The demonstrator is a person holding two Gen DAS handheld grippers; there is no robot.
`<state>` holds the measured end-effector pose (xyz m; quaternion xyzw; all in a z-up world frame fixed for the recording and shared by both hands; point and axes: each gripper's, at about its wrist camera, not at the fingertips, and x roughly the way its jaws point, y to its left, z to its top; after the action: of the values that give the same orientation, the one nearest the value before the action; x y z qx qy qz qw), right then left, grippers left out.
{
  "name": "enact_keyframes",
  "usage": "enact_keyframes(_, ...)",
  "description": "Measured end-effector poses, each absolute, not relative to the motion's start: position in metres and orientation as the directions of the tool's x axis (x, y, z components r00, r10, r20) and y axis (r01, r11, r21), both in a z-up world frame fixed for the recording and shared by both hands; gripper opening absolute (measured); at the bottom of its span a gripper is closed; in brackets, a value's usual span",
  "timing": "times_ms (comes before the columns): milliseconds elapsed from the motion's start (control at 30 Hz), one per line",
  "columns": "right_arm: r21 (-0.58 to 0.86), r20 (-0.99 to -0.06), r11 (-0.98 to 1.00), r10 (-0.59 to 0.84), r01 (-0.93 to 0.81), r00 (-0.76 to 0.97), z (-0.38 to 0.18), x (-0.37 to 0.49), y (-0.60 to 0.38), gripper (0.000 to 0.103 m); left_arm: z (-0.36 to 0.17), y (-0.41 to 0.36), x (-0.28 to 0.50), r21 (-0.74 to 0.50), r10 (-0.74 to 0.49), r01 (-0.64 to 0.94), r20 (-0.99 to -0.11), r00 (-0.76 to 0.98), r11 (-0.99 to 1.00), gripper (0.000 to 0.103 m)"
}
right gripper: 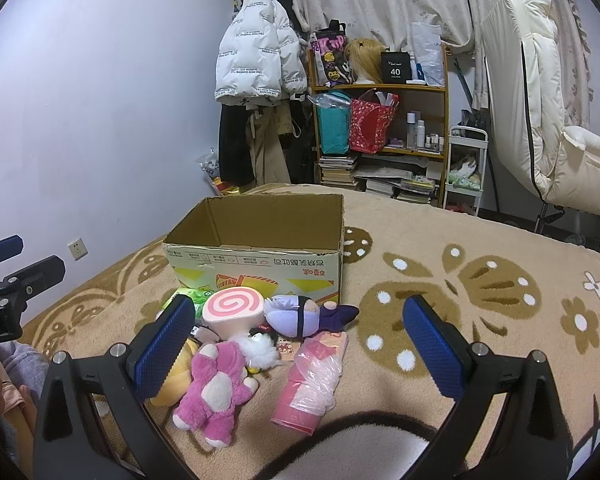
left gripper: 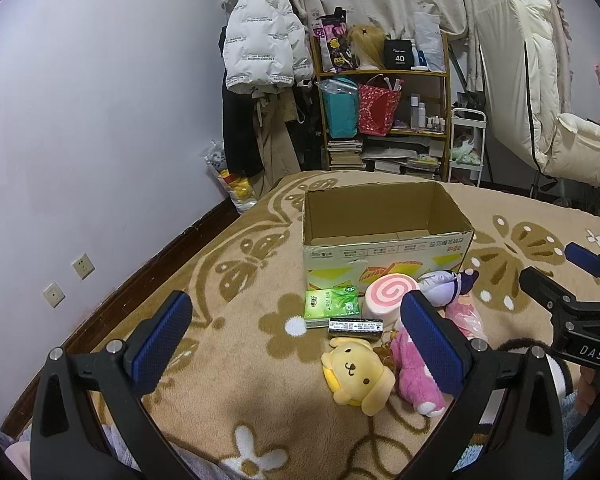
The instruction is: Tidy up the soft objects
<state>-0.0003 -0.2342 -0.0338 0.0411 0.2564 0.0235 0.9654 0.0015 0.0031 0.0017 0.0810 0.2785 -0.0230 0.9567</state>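
**Status: Sorting Not Yet Begun, Box Empty**

The soft objects lie in a loose cluster on the bed blanket (left gripper: 228, 380), in the lower centre of both views, directly in front of the cardboard box (left gripper: 384, 216). The cluster comprises:

- a yellow dog plush (left gripper: 358, 376), lower centre of the left wrist view;
- a pink bear plush (right gripper: 216, 392), touching the yellow one;
- a pink swirl cushion (right gripper: 233, 310), against the box front;
- a purple doll (right gripper: 300, 316), just beside the cushion;
- a pink bagged roll (right gripper: 312, 380), to the right of the bear;
- a green tissue pack (left gripper: 331, 300) and a dark small pack (left gripper: 355, 328), to the left of the cushion.

The box stands upright, flaps open. The visible part of its interior holds nothing; no item is judged to be stowed, so the entire sorting operation remains.

The left tool (left gripper: 296, 340) is spread wide and holds nothing; it is above the blanket, short of the cluster. The right tool (right gripper: 300, 344) is likewise spread wide and empty, with the bear and the roll framed between its fingers but not touched.

Behind the bed, a bookshelf (right gripper: 380, 88) and a white jacket (right gripper: 256, 56) occupy the upper centre of the frame.
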Motion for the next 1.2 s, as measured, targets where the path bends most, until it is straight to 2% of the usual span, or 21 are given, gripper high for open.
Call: enact_keyframes(1200,0.09,-0.498,0.996,0.064,-0.022,0.865,-0.0347,0.0005,-0.2342,0.103,-0.0015,0.0051,0.0011,0.134,0.0,0.087,-0.546,0.838,0.987,0.103)
